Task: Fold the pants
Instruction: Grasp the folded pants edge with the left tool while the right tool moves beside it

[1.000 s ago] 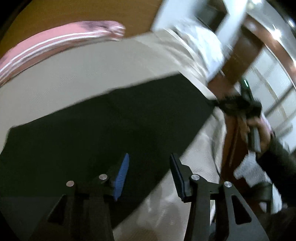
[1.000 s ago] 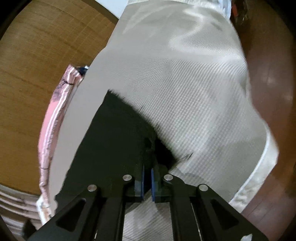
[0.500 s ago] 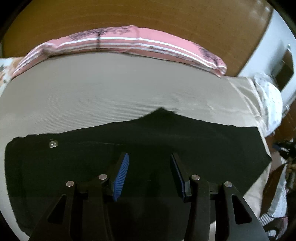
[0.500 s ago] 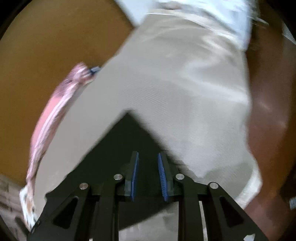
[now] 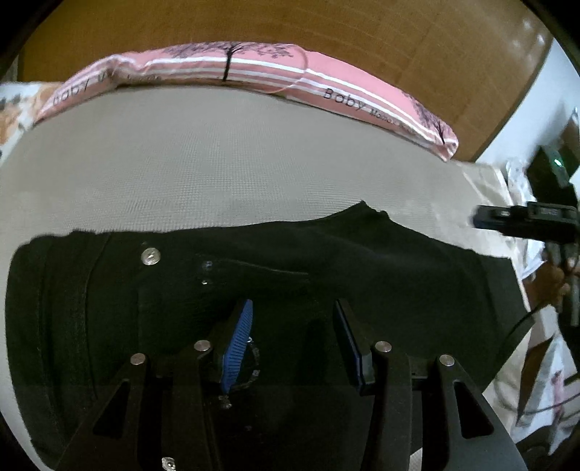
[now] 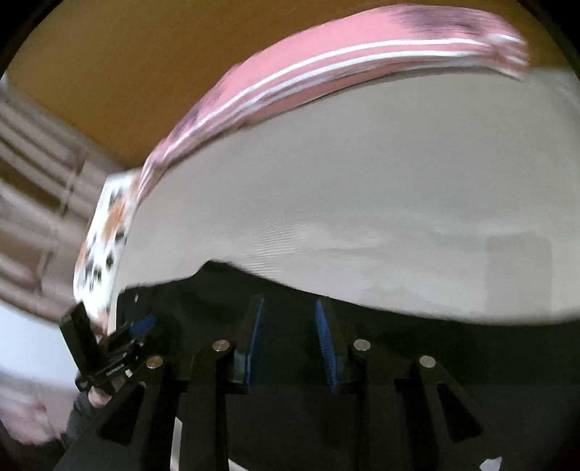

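Black pants point(image 5: 326, 275) lie flat across a beige bed, waistband with a metal button point(image 5: 150, 256) at the left, the rest reaching right. My left gripper point(image 5: 293, 337) is open and empty, low over the pants near the zipper area. My right gripper point(image 6: 290, 337) is open and empty above the pants' far edge point(image 6: 435, 333); its view is blurred. The right gripper also shows in the left wrist view point(image 5: 525, 221) at the right, beyond the pants' end. The left gripper shows in the right wrist view point(image 6: 108, 347) at the lower left.
The beige mattress cover point(image 5: 217, 166) spreads beyond the pants. A pink striped pillow point(image 5: 290, 79) lies along the wooden headboard point(image 5: 326, 25). A floral pillow point(image 6: 108, 232) is at the left end. The bed's right edge drops off near a white patterned cloth point(image 5: 536, 261).
The right gripper let go of the pants' end and opened, then swung left to face the headboard. The left gripper turned towards the headboard and came lower over the waist area, still open.
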